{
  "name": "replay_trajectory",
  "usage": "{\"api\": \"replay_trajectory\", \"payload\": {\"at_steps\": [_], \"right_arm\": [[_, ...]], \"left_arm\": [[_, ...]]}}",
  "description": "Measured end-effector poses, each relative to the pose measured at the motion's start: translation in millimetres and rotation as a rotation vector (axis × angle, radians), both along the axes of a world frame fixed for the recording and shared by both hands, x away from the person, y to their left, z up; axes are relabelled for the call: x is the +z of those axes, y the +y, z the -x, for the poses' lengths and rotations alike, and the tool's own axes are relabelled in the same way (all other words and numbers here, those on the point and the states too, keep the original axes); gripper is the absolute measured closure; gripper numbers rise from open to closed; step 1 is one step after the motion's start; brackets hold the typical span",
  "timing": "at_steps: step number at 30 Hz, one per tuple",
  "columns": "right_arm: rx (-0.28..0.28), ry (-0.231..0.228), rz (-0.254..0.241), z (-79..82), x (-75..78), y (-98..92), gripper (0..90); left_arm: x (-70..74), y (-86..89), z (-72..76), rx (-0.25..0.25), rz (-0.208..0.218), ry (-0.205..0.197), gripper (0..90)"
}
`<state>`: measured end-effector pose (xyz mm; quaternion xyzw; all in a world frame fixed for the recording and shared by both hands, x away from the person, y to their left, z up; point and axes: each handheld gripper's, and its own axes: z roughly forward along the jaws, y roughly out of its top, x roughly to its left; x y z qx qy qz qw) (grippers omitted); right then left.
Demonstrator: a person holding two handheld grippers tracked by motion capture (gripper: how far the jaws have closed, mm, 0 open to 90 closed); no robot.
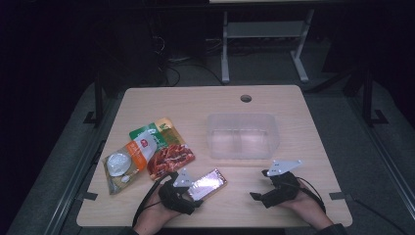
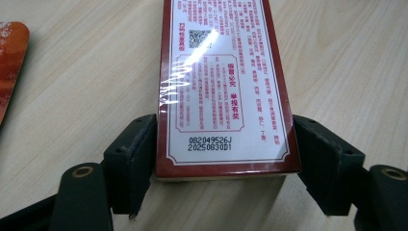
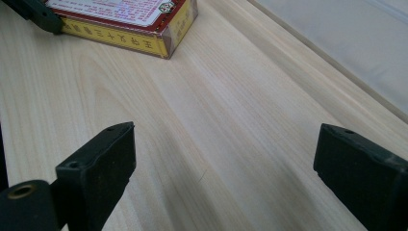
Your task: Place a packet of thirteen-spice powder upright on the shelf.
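Note:
A dark red flat box (image 1: pixel 208 183) with a white printed label lies near the table's front edge, left of centre. My left gripper (image 1: pixel 194 190) reaches it from the near end. In the left gripper view its two black pads lie against both long sides of the box (image 2: pixel 223 86), at the end closest to me, so the left gripper (image 2: pixel 224 144) is shut on it. My right gripper (image 1: pixel 259 185) rests low over the bare wood at the front right, pointing left. The right gripper (image 3: pixel 223 159) is open with nothing between its jaws. The box (image 3: pixel 125 19) shows at the top left of that view.
A clear plastic container (image 1: pixel 242 135) stands behind the right gripper, mid table. Food packets (image 1: pixel 169 147) and a white-and-orange pouch (image 1: pixel 122 164) lie at the left, close to the left hand. A red packet's edge (image 2: pixel 9 62) shows left of the box. A cable hole (image 1: pixel 245 98) sits at the far edge.

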<state>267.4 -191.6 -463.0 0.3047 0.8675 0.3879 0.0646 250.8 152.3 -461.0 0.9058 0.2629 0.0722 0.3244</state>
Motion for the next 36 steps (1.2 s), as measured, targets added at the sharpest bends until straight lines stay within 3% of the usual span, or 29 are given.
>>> {"api": "replay_trajectory", "payload": {"at_steps": [11, 18, 21, 24, 28, 33, 36], "right_arm": [[0.003, -0.008, 0.002, 0.1, -0.1, -0.2, 7.1], [0.01, -0.012, 0.005, 0.1, -0.1, -0.3, 7.1], [0.022, -0.03, 0.007, 1.4, 0.8, -0.2, 7.0], [0.034, -0.02, 0.008, 1.3, 3.5, -2.1, 6.3], [0.061, 0.009, -0.044, 1.5, 11.0, -6.1, 9.1], [0.132, -0.02, -0.081, 3.4, 16.0, -3.7, 9.1], [0.172, -0.031, -0.111, 3.7, 19.8, -1.4, 9.1]], "left_arm": [[2.9, -3.1, -0.7, -0.006, -0.035, 0.008, 31.5], [4.6, -0.7, -2.9, -0.043, -0.018, 0.024, 31.8], [6.8, 0.1, -2.6, -0.062, 0.0, 0.016, 31.8], [10.8, 2.9, -3.1, -0.075, 0.022, 0.013, 31.8], [18.2, 11.0, -6.2, -0.122, 0.045, -0.011, 31.8], [28.4, 19.0, -9.1, -0.177, 0.105, -0.05, 31.8], [31.9, 20.9, -10.4, -0.216, 0.137, -0.054, 31.8]]}}
